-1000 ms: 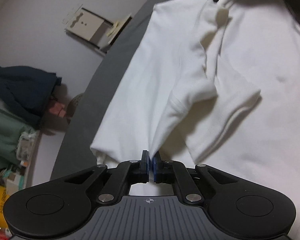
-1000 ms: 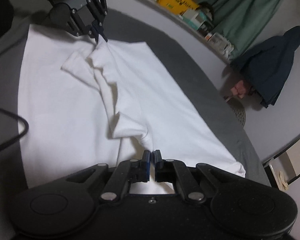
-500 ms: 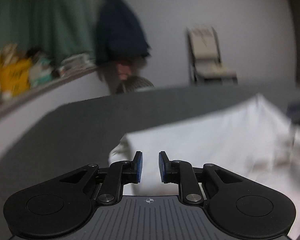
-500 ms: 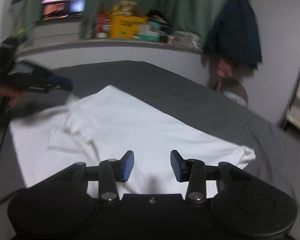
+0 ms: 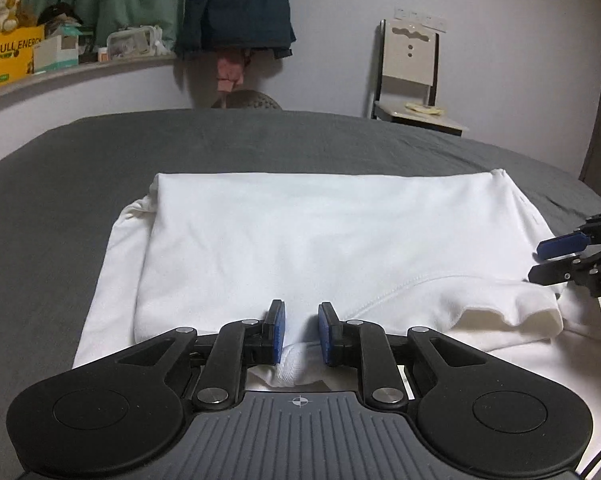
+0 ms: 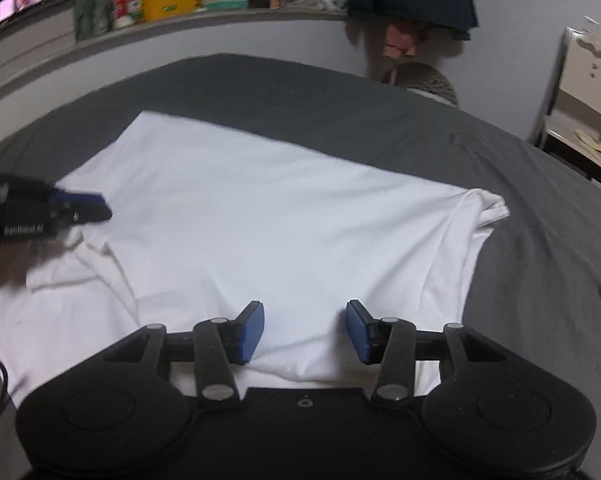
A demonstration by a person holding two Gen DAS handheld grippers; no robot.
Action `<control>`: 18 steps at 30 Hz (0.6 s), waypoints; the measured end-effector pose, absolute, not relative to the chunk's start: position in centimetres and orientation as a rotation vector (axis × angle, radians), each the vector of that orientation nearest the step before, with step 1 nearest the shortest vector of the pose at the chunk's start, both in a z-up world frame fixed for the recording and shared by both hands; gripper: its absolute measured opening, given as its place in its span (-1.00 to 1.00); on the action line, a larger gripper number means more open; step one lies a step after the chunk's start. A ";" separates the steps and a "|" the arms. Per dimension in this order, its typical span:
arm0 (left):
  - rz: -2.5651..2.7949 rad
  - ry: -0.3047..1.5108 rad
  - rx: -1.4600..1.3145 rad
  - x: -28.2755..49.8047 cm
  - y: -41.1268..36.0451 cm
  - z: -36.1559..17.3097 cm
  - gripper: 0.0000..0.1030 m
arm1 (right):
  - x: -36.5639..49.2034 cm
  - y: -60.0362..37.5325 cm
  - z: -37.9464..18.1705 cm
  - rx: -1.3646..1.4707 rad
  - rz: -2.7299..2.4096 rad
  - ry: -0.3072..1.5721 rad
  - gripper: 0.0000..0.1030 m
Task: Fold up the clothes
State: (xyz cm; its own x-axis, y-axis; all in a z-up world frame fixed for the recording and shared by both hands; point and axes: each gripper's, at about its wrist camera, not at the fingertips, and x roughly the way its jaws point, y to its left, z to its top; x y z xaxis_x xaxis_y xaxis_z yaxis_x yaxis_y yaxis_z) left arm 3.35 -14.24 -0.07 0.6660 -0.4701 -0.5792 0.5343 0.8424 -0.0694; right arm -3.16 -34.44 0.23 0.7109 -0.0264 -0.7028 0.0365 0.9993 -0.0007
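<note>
Your white cotton T-shirt (image 5: 300,232) lies partly folded on the dark grey bed sheet (image 5: 100,148). Your left gripper (image 5: 299,332) stands slightly apart over a bunched edge, pads not pressing it. Your right gripper (image 6: 305,330) is opening above the cloth, gripping nothing.

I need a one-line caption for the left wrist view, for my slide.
Left hand-held gripper, jaws apart, over the partly folded white T-shirt on a grey bed.
</note>
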 end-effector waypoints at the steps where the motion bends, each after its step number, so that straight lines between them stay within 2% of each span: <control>1: -0.562 0.627 0.099 3.3 -14.2 -0.1 -0.60 | -3.2 -34.5 0.5 0.034 -0.040 0.769 0.02; 4: -0.541 0.625 0.039 2.9 -14.1 -0.7 -0.34 | -3.3 -34.2 1.4 0.095 -0.055 0.726 0.32; 5: -0.543 0.619 0.026 2.9 -14.2 -1.0 -0.17 | -3.3 -34.1 1.7 0.110 -0.063 0.711 0.44; 6: -0.564 0.612 0.023 2.6 -14.3 -1.2 0.14 | -3.0 -33.9 2.0 0.120 -0.063 0.701 0.50; 9: -0.610 0.597 0.083 2.3 -15.5 -0.9 0.75 | -1.3 -33.1 2.9 0.089 -0.024 0.710 0.57; 10: -0.604 0.595 0.120 2.0 -16.1 -0.9 0.81 | -0.7 -32.7 3.3 0.065 -0.025 0.707 0.60; 12: -0.592 0.591 0.191 1.5 -17.1 -0.9 1.00 | 0.6 -32.5 4.1 0.049 -0.033 0.689 0.80; 14: -0.593 0.597 0.193 1.2 -17.2 -0.6 1.00 | 1.7 -32.8 4.7 0.095 -0.036 0.666 1.00; 18: -0.601 0.608 0.159 1.4 -16.7 -0.5 1.00 | 2.7 -34.3 3.9 0.182 -0.039 0.654 1.00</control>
